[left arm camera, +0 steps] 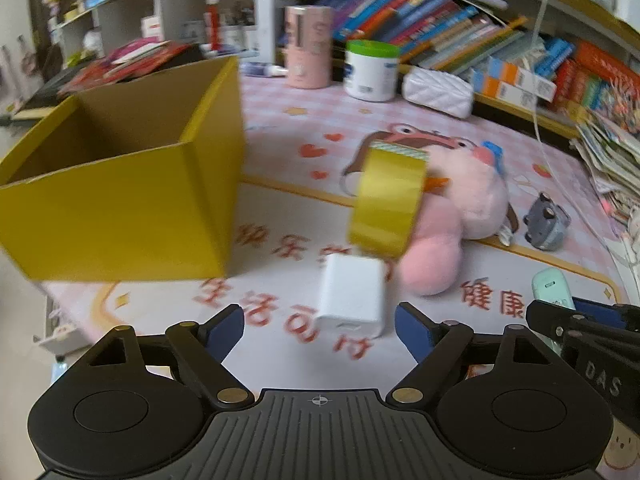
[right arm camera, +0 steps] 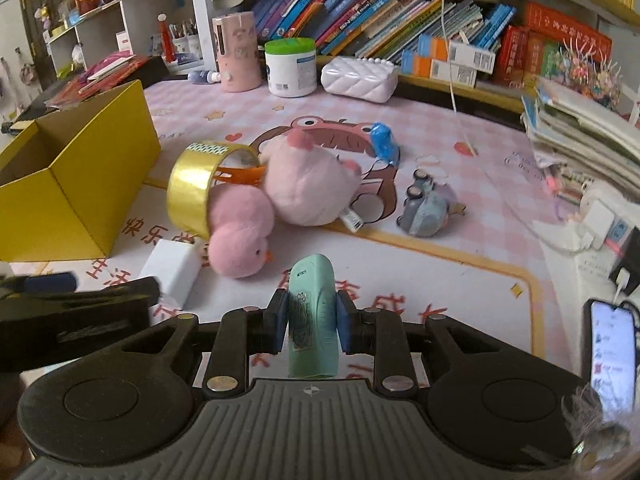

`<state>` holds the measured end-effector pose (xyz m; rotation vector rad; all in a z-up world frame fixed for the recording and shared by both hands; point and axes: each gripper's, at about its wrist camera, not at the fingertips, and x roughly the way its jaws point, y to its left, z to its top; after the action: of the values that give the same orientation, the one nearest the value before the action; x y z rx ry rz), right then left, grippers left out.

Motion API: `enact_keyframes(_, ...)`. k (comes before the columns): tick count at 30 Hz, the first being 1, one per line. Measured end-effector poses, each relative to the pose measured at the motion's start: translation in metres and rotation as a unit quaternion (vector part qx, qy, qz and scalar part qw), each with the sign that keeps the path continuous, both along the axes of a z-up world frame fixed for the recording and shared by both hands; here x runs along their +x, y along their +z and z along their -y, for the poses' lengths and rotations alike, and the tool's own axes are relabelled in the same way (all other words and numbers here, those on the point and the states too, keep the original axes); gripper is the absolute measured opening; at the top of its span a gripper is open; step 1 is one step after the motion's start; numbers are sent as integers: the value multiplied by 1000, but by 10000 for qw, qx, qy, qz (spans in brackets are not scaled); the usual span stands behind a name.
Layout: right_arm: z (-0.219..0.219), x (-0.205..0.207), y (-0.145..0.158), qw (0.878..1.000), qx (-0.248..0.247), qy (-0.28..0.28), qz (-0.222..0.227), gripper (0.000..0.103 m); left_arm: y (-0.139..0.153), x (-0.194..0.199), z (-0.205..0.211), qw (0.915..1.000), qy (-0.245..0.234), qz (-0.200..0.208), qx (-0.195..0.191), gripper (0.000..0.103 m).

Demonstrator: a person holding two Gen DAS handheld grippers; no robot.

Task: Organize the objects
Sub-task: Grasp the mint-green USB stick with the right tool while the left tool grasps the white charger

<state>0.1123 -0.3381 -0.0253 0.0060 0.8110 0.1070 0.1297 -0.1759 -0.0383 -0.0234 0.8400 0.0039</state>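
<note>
My left gripper [left arm camera: 320, 326] is open, its blue pads on either side of a white charger block [left arm camera: 352, 296] that lies on the mat; the block also shows in the right wrist view [right arm camera: 172, 270]. My right gripper [right arm camera: 312, 322] is shut on a mint-green device [right arm camera: 313, 316], whose tip shows in the left wrist view [left arm camera: 552, 286]. An open yellow box [left arm camera: 120, 184] stands at the left, also seen from the right wrist [right arm camera: 76, 176]. A yellow tape roll [left arm camera: 386, 200] stands on edge against a pink plush [right arm camera: 308, 180]. A small pink chick plush [right arm camera: 240, 236] lies in front.
A grey toy car [right arm camera: 426, 210] lies to the right of the plush. A pink cylinder [right arm camera: 236, 52], a green-lidded jar [right arm camera: 290, 68] and a white quilted case [right arm camera: 358, 76] stand at the back before rows of books. A phone [right arm camera: 612, 352] lies at the right edge.
</note>
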Motion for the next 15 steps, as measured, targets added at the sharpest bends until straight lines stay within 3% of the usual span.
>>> enact_keyframes(6,17,9,2,10000,-53,0,84,23,-11,27,12,9996,99,-259,85,63)
enact_keyframes(12,24,15,-4,9999,-2,125,-50,23,-25,43,12,9984,153,-547,-8,53)
enact_keyframes(15,25,16,-4,9999,-3,135,-62,23,-28,42,14,9988,114,-470,56,49)
